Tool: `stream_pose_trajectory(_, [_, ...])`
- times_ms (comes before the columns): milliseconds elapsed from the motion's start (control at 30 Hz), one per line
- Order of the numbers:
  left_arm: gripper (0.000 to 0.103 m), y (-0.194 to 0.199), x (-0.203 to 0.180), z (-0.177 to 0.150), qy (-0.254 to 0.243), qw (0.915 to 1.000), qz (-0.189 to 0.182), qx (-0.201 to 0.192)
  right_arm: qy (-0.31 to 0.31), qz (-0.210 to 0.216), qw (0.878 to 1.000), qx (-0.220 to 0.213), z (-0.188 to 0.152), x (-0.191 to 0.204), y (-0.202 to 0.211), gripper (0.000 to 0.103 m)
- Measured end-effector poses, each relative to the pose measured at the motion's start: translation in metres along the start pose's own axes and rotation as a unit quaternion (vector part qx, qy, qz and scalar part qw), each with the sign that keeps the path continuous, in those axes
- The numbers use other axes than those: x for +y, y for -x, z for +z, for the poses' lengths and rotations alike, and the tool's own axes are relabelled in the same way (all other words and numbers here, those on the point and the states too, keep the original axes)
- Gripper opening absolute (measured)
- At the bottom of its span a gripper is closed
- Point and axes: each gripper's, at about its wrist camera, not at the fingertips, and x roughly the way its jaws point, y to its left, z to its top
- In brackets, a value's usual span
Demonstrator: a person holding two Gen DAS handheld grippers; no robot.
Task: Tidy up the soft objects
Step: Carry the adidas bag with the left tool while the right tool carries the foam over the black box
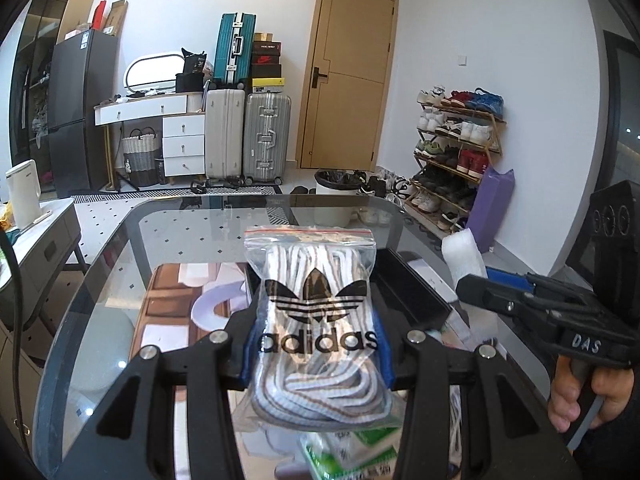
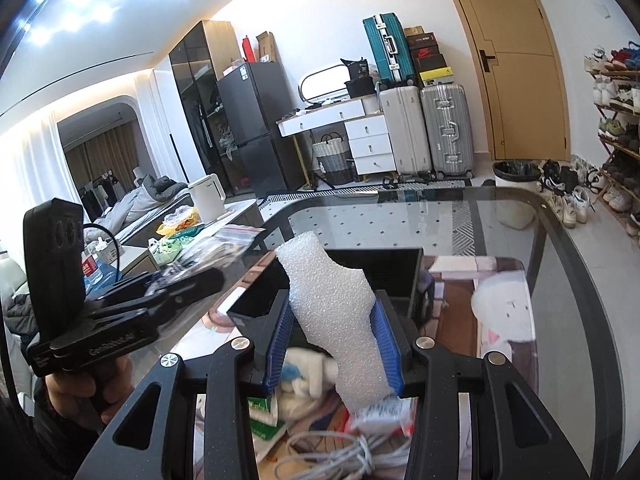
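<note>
left gripper (image 1: 318, 360) pinching clear zip bag of striped white laces (image 1: 316, 320) | right gripper (image 2: 334, 346) clamping white foam strip (image 2: 336, 320) | both lifting toward black open box (image 2: 376, 280), probably for stowing

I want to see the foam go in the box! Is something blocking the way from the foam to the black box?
Nothing visible blocks it. The right gripper holds the white foam piece up above the glass table, and the open black box sits right behind and below it. The left gripper with its bag of laces is off to the side.
</note>
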Motion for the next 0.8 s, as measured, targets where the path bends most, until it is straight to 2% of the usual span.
stream_pose_trajectory(200, [0.044,-0.020,0.002,0.007,0.003,1.0000,-0.002,-0.007,0.000,0.006,1.000,0.008,0.010,-0.004,-0.022,0.041])
stream_pose_trajectory(567, [0.044,-0.066,-0.001,0.005,-0.002,0.9994,0.001,0.034,0.005,-0.002,0.999,0.032,0.018,-0.014,-0.065,0.041])
stream_pose_trajectory(800, [0.044,-0.079,-0.002,0.005,-0.006,0.9991,0.006,0.043,0.004,-0.007,0.999,0.043,0.017,-0.021,-0.083,0.041])
